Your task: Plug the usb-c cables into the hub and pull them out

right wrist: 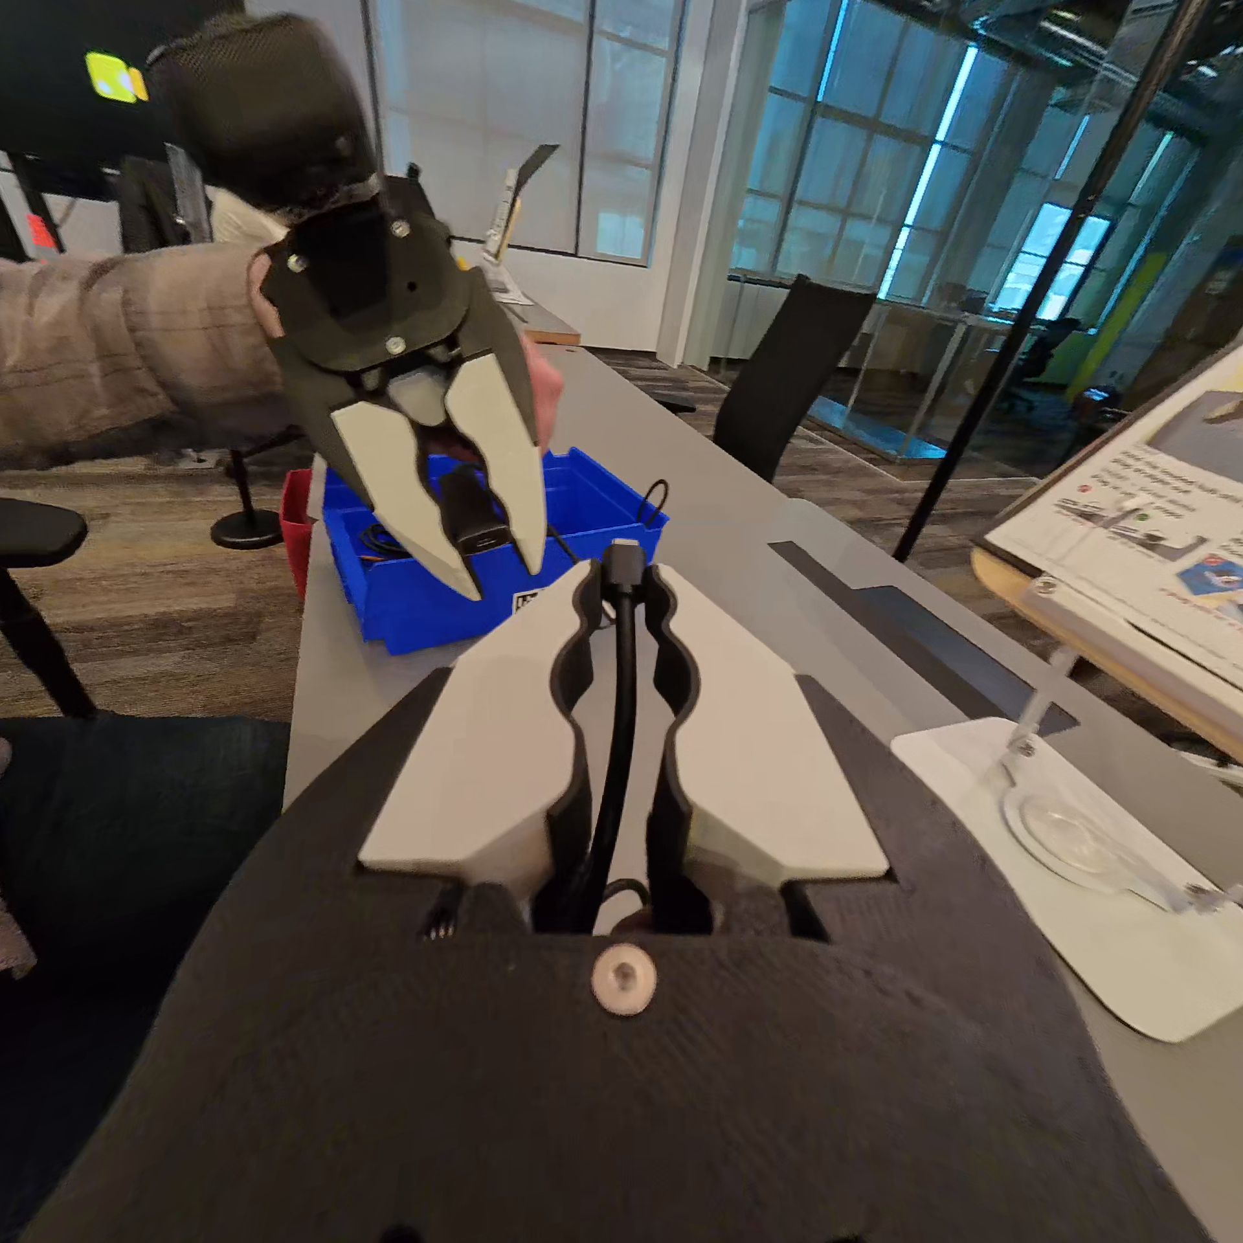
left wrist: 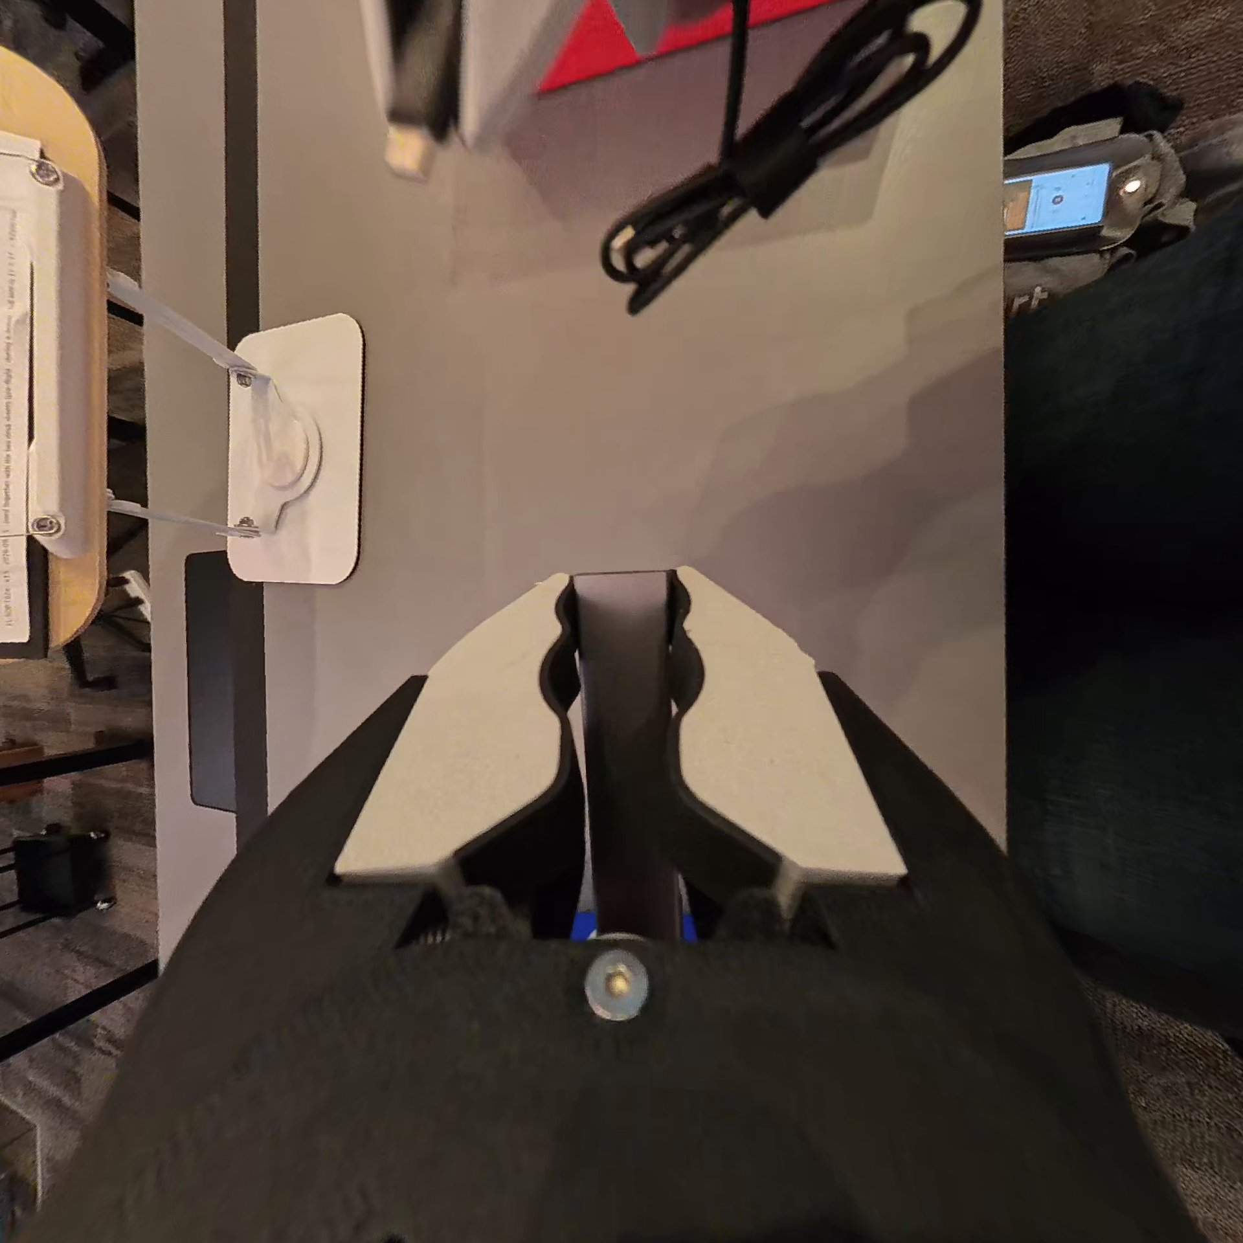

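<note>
In the right wrist view, the right gripper (right wrist: 622,572) fills the lower half of the frame, its jaws closed on a black usb-c cable (right wrist: 622,679) that runs up the gap between them, with the plug (right wrist: 624,561) poking out past the tips at frame centre. Just above and left of that plug, the left gripper (right wrist: 501,572) hangs tilted downward from a sleeved arm (right wrist: 128,343), its jaws clamped on the dark hub (right wrist: 471,514), whose open port end faces the plug; plug and hub sit near each other but apart. Behind the hub, a blue bin (right wrist: 430,612) rests on the grey worktop (right wrist: 726,498), with a red container (right wrist: 296,511) at its left side. At lower right a white stand base (right wrist: 955,827) lies on the worktop, carrying a sheet holder (right wrist: 1143,538) at the right edge. In the left wrist view, looking down, the left gripper (left wrist: 622,578) shows the hub (left wrist: 625,706) as a dark bar between its jaws at lower centre, and a bundled black cable (left wrist: 760,181) lies on the worktop (left wrist: 504,403) at upper right.
</note>
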Motion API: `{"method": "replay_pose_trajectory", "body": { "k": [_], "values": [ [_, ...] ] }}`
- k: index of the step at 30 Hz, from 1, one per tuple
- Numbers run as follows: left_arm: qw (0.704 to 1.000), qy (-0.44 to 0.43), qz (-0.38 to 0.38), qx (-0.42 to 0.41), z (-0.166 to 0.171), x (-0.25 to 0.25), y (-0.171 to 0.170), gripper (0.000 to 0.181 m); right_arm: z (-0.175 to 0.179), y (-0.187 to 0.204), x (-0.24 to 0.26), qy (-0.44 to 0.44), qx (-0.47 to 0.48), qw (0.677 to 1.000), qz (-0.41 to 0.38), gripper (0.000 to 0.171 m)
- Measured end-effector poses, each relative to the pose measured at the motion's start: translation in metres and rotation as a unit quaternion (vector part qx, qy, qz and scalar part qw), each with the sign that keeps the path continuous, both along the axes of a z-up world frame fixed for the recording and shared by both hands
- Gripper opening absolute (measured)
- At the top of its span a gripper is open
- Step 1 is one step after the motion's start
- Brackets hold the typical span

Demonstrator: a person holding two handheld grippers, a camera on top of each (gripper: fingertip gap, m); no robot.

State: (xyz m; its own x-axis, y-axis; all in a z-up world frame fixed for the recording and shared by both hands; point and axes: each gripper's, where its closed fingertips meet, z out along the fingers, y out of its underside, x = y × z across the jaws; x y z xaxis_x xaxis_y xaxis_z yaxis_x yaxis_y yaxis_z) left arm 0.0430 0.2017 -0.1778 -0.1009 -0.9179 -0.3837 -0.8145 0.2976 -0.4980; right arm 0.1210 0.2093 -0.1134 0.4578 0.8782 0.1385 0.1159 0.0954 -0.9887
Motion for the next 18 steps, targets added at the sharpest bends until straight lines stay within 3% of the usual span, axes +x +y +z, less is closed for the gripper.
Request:
{"method": "replay_pose_trajectory", "body": {
  "k": [9,18],
  "values": [
    [0.999,-0.036,0.015,-0.017,-0.011,-0.009,-0.01,0.022,0.056,-0.001,0.079,0.002,0.021,0.994,-0.107,0.01],
    [0.997,-0.056,0.026,-0.037,-0.027,-0.013,-0.008,0.022,0.051,-0.005,0.23,-0.046,0.005,0.94,-0.338,0.01]
  ]
}}
